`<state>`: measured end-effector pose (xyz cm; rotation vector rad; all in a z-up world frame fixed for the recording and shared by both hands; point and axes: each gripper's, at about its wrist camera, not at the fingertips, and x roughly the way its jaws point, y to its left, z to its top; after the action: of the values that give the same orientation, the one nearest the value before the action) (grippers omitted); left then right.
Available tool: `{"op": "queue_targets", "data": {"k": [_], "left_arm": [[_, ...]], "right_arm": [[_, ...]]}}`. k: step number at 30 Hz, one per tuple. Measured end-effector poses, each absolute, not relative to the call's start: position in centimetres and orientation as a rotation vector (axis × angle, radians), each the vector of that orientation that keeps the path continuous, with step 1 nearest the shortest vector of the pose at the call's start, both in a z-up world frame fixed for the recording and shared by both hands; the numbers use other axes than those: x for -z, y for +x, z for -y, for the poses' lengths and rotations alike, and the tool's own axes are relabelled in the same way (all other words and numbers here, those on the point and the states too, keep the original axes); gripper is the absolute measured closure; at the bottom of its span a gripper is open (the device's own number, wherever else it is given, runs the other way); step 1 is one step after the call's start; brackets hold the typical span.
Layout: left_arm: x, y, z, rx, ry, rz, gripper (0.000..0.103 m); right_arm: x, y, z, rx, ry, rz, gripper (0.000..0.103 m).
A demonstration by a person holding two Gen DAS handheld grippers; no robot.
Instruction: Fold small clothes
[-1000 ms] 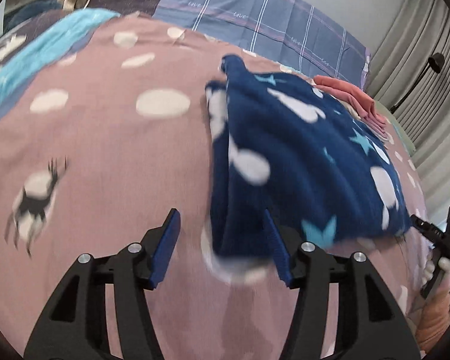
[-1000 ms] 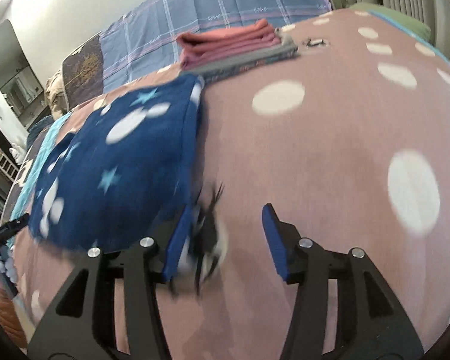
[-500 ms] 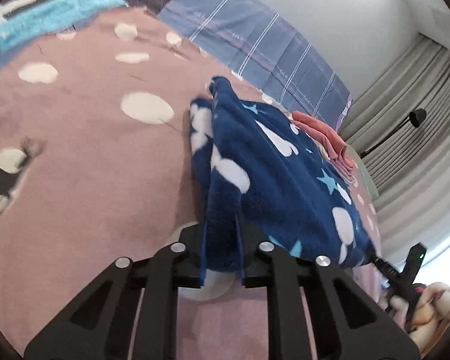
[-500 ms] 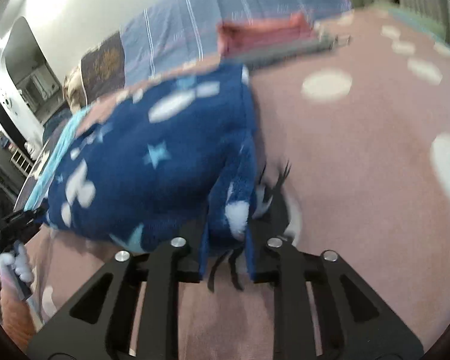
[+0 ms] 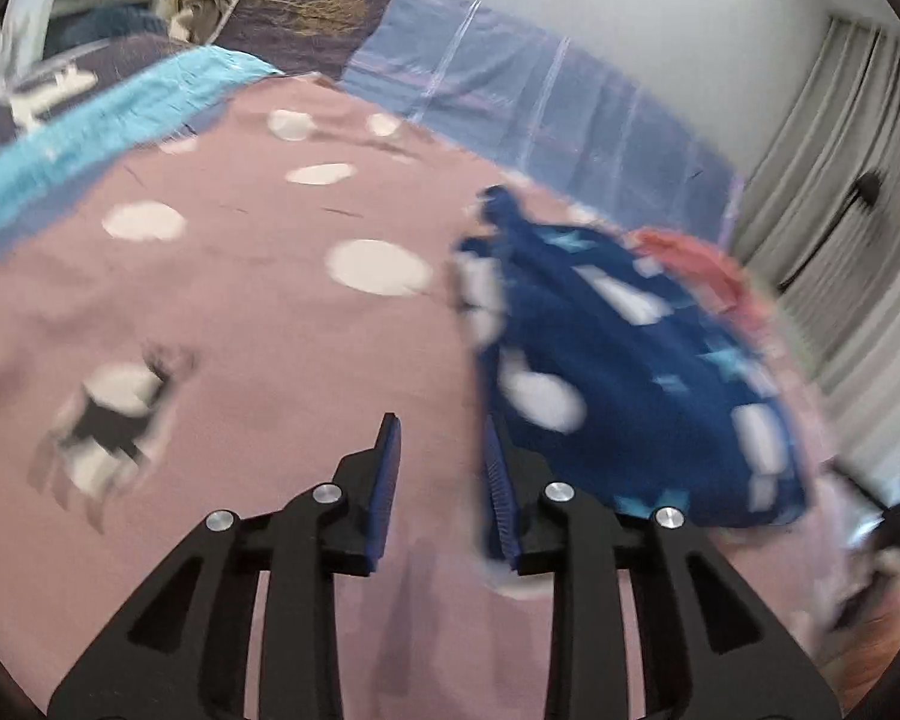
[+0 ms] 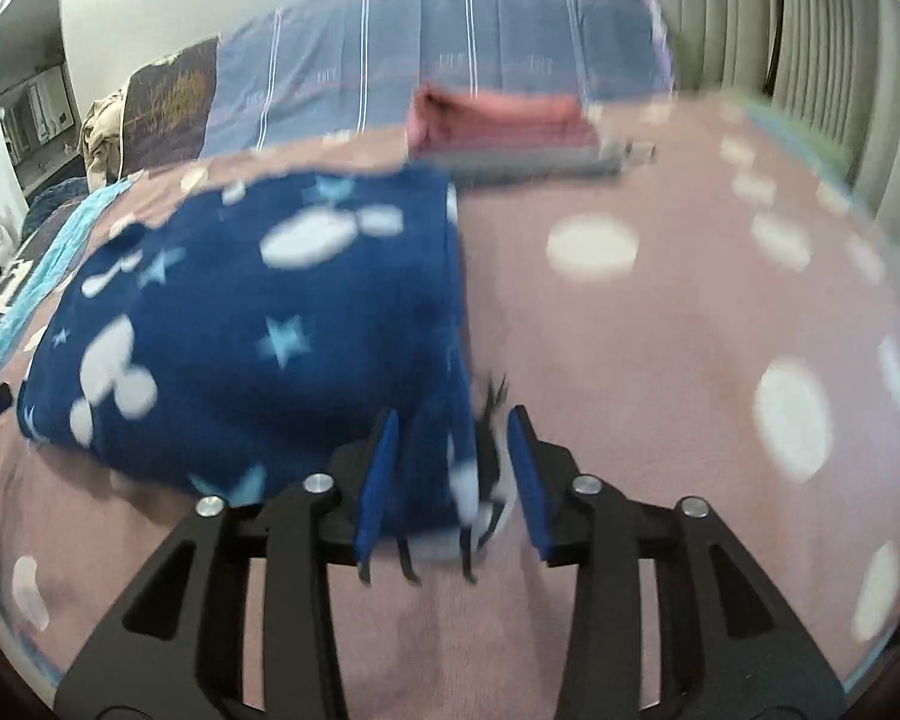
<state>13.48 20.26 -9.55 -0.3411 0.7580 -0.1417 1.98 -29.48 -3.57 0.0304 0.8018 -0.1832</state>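
Observation:
A folded dark blue fleece garment (image 5: 624, 384) with white shapes and light blue stars lies on the pink spotted bedspread (image 5: 258, 324). My left gripper (image 5: 441, 483) is open and empty just left of the garment's near corner. In the right wrist view the same garment (image 6: 258, 324) fills the left half. My right gripper (image 6: 456, 474) is open, with the garment's near right corner lying loose between its fingers. Both views are motion-blurred.
A stack of folded pink and grey clothes (image 6: 504, 132) sits behind the blue garment near the blue plaid pillows (image 6: 450, 54). A turquoise blanket edge (image 5: 90, 120) runs along the far left. Curtains (image 5: 858, 192) hang beyond the bed.
Both grippers shut on the garment's near corners half a second ago and have now opened, letting the cloth go. The left gripper has shifted left off the corner.

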Motion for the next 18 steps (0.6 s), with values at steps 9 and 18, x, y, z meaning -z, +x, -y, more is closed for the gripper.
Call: {"op": "queue_targets", "data": {"k": [9,18], "left_arm": [[12.0,20.8,-20.2,0.458,-0.340,-0.835,0.066],[13.2,18.7,-22.4,0.731,-0.554,-0.726,0.066]], "right_arm": [[1.3,9.4,18.9,-0.032,-0.102,-0.782,0.029],[-0.1,17.2,4.5,-0.246,-0.346,-0.735,0.029]]}}
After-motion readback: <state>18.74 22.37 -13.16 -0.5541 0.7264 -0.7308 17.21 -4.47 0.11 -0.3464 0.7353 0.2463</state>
